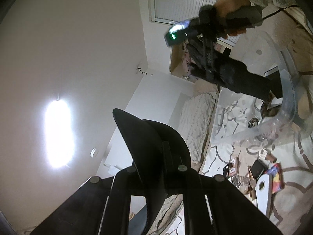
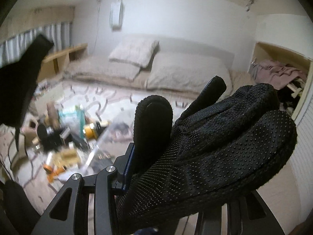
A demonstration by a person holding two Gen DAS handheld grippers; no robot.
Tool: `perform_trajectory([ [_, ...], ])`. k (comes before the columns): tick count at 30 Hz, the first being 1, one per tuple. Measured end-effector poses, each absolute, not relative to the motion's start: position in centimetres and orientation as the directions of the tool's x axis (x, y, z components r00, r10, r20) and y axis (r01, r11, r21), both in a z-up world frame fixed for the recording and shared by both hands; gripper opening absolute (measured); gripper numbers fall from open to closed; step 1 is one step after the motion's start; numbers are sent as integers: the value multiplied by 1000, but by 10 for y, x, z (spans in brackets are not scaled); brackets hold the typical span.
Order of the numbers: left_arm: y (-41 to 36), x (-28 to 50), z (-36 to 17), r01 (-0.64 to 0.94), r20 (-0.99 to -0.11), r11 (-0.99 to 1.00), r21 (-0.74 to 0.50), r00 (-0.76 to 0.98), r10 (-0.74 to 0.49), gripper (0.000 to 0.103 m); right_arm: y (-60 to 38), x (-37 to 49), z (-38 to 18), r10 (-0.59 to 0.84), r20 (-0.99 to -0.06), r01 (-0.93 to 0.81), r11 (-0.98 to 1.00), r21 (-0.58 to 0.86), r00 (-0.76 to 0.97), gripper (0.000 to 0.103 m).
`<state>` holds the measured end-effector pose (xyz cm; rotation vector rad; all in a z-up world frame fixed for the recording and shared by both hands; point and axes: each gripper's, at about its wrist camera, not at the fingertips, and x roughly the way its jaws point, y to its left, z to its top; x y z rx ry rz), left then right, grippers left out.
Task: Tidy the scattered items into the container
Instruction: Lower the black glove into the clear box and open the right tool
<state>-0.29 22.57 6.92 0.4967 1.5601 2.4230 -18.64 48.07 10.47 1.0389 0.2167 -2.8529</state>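
My right gripper [image 2: 182, 105] is shut on a black glove [image 2: 225, 137] with small grip dots, which drapes over its right side. In the left wrist view the same glove [image 1: 234, 74] hangs above the clear plastic container [image 1: 287, 105], under a person's hand [image 1: 230, 2]. My left gripper [image 1: 156, 148] points upward toward the ceiling. It is shut on a black curved fabric piece [image 1: 144, 133] that hides its fingertips. From the right wrist view this dark piece [image 2: 19, 78] shows blurred at the left with a thin strap hanging. The clear container [image 2: 99, 141] lies on the patterned rug [image 2: 109, 99].
Small items are scattered on the rug: a yellow jar [image 2: 91, 132], a teal box [image 2: 72, 115], a colourful book [image 1: 275, 178] and a white board with a hole [image 1: 262, 188]. Floor bedding with pillows [image 2: 135, 56] lies behind. A closet of clothes [image 2: 277, 72] is at the right.
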Motion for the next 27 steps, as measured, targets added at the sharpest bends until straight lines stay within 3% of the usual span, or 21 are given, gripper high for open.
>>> perform_trajectory([
  [11,258,-32,62,-20,145,-396,918,-912,383,11,495,-257,26,-120,-879,285,-958,-19,-461,44],
  [17,266,-46,57,-32,128,-384,923,-914,385,12,507,-281,12,-116,-914,323,-946,-17,-389,44],
  [21,272,-57,53,-45,117,-386,921,-915,386,12,511,-283,0,26,-929,316,-937,-151,-369,44],
  [23,274,-61,50,-53,111,-386,921,-913,392,12,511,-274,-2,73,-923,328,-922,-207,-378,47],
  [25,277,-65,47,-62,105,-387,920,-912,396,12,513,-265,-1,118,-911,322,-911,-258,-395,57],
  [27,280,-68,43,-70,99,-387,919,-911,399,12,514,-258,5,120,-901,316,-911,-267,-417,58],
])
